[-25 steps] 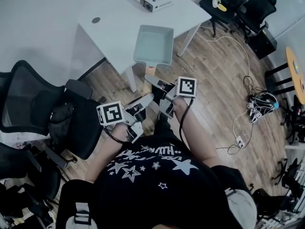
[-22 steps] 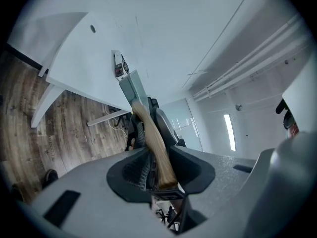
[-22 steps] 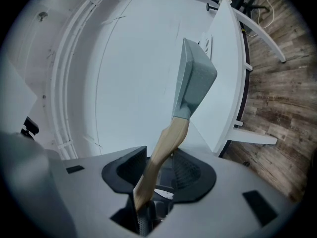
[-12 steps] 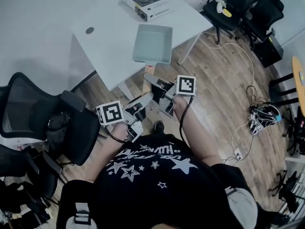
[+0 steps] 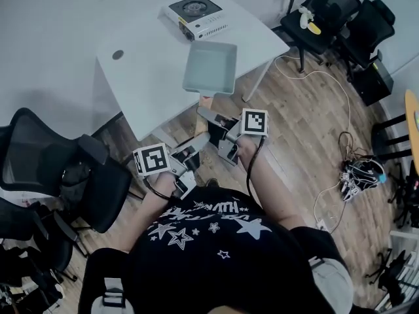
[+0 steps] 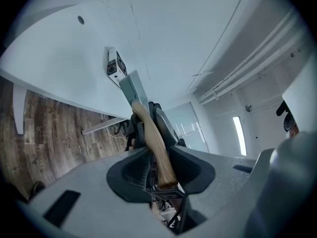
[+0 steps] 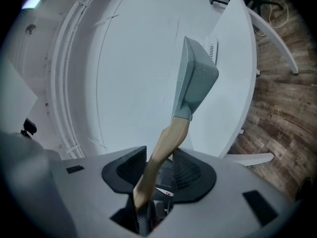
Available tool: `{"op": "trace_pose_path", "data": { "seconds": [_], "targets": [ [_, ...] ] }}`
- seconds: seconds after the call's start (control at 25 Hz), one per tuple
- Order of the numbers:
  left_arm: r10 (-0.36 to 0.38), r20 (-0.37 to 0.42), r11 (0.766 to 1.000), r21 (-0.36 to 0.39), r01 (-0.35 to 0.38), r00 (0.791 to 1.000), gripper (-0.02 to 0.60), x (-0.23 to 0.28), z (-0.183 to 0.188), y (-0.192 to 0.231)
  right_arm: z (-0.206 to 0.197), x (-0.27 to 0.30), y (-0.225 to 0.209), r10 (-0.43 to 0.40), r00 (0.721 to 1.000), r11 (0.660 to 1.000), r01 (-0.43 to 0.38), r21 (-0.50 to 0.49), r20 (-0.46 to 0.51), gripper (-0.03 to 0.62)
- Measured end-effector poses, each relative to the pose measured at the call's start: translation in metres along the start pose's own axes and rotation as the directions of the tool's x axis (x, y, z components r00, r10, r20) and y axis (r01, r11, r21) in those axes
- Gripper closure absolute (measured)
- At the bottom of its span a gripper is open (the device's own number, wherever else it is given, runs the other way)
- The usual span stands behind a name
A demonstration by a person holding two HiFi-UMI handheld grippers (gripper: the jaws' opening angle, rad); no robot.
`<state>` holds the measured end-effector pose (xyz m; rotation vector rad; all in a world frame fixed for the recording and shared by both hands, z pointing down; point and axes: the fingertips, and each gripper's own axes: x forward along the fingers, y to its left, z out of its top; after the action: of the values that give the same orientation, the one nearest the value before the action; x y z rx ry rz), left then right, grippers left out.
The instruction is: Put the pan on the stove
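**Pan (image 5: 211, 67) mid-carry, stove (image 5: 195, 16) not reached yet**

You've got the left hand-held gripper (image 5: 196, 146) and right hand-held gripper (image 5: 213, 118) both clamped on the wooden handle (image 6: 153, 143). The pan's over the worktop's (image 5: 144, 64) near edge. Next, carry it forward and keep it level.

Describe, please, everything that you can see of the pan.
The pan is rectangular, deep-walled and pale grey-green, apparently metal, and empty, with a light wooden handle. The left gripper and right gripper both clamp that handle, holding the pan roughly level, open side up, over the near edge of the white table. The stove sits farther back, apart from it.
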<state>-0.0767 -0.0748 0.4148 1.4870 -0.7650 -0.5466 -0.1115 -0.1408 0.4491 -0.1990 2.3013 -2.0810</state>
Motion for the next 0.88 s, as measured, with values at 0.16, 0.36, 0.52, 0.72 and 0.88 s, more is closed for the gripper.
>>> {"op": "trace_pose_path", "data": {
  "seconds": [0.16,0.36,0.52,0.72,0.88],
  "targets": [
    [0.002,0.007,1.0,0.03,-0.002,1.0,0.466,-0.023,-0.006,0.006,-0.022,0.009,0.001,0.015,1.0,1.0,-0.015,-0.013,-0.004,0.433],
    [0.026,-0.02,0.994,0.105,-0.024,0.999,0.465,-0.021,-0.005,0.021,-0.022,0.01,-0.007,0.046,0.999,0.999,-0.046,-0.02,0.009,0.431],
    [0.033,-0.034,0.995,0.098,-0.029,0.999,0.465,-0.017,-0.004,0.029,-0.018,0.008,-0.016,0.033,0.999,0.999,-0.033,-0.024,0.017,0.431],
    [-0.006,-0.039,0.996,0.085,0.009,0.999,0.465,-0.03,-0.029,0.024,-0.042,-0.006,-0.01,0.016,0.999,0.999,-0.015,-0.031,0.029,0.43],
    [-0.025,-0.033,0.996,0.081,0.028,0.999,0.465,-0.035,-0.048,0.026,-0.058,-0.017,-0.014,-0.009,1.0,0.998,0.01,-0.054,0.016,0.43]
  ]
}}
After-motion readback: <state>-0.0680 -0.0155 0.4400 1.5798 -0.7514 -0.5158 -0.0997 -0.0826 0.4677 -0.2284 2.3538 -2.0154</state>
